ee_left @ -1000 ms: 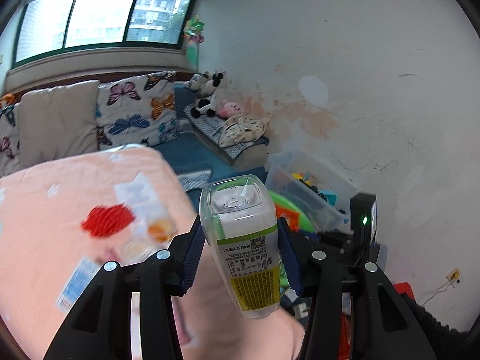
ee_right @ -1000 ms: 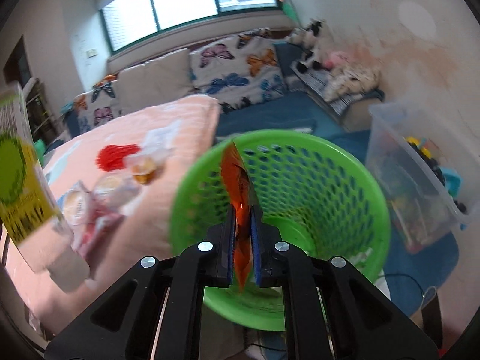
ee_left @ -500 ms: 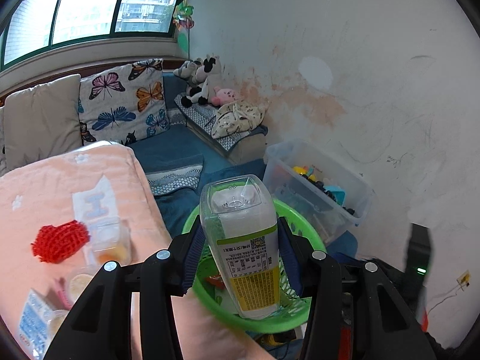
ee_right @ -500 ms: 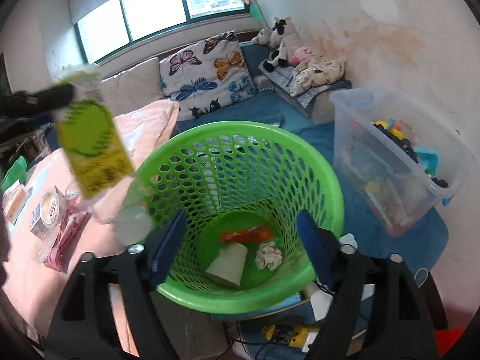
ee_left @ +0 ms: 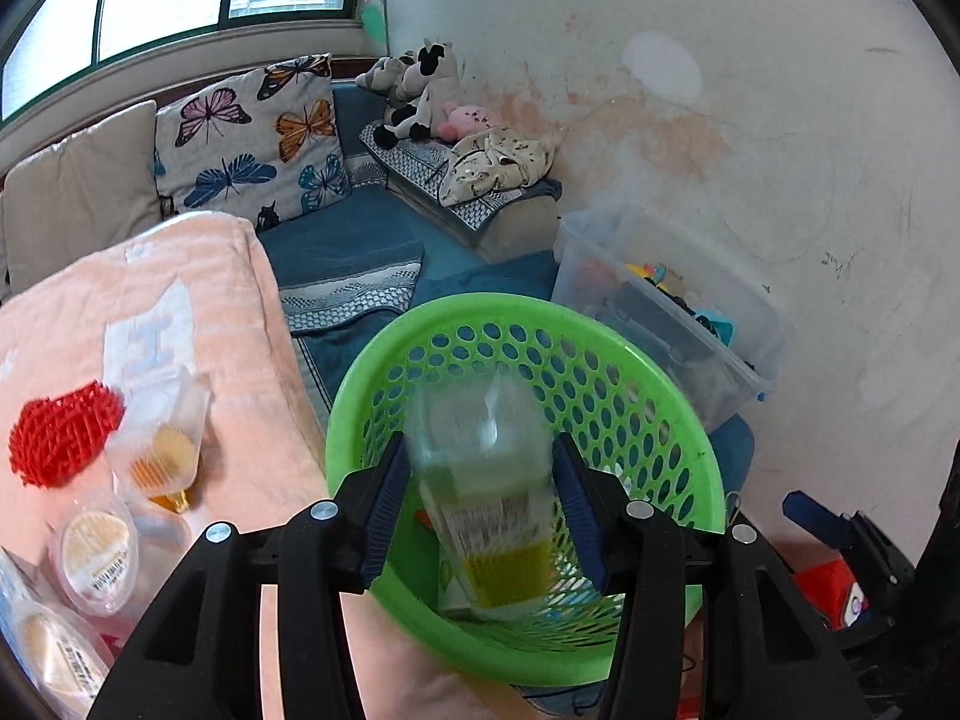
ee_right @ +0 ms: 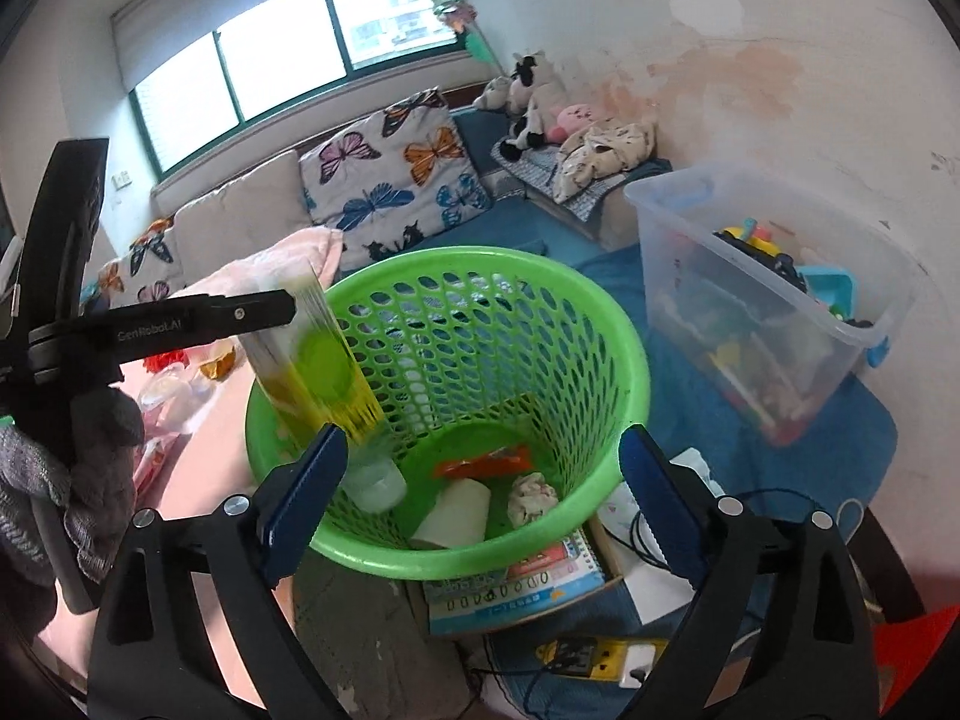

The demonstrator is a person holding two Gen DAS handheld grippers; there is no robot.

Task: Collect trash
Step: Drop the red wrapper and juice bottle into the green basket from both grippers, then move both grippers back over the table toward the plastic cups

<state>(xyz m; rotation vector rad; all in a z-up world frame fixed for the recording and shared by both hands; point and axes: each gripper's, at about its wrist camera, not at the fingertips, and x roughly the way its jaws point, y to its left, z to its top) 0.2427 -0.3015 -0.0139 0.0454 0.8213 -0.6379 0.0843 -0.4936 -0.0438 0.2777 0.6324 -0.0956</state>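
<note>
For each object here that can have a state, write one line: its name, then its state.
Left gripper: open, bottle slipping out.
Right gripper: open, holding nothing.
Bottle: blurred, cap down, dropping into the basket.
Green basket: upright, partly filled.
Orange wrapper: lying on the basket floor.
Clear storage bin: lidless, holding toys.

Your light is soft daylight from the window (ee_left: 168, 6), which blows out white in both views. Shadows stay faint. The bottle (ee_left: 483, 480) smears with motion blur; fisheye bends the edges, with black corners.
</note>
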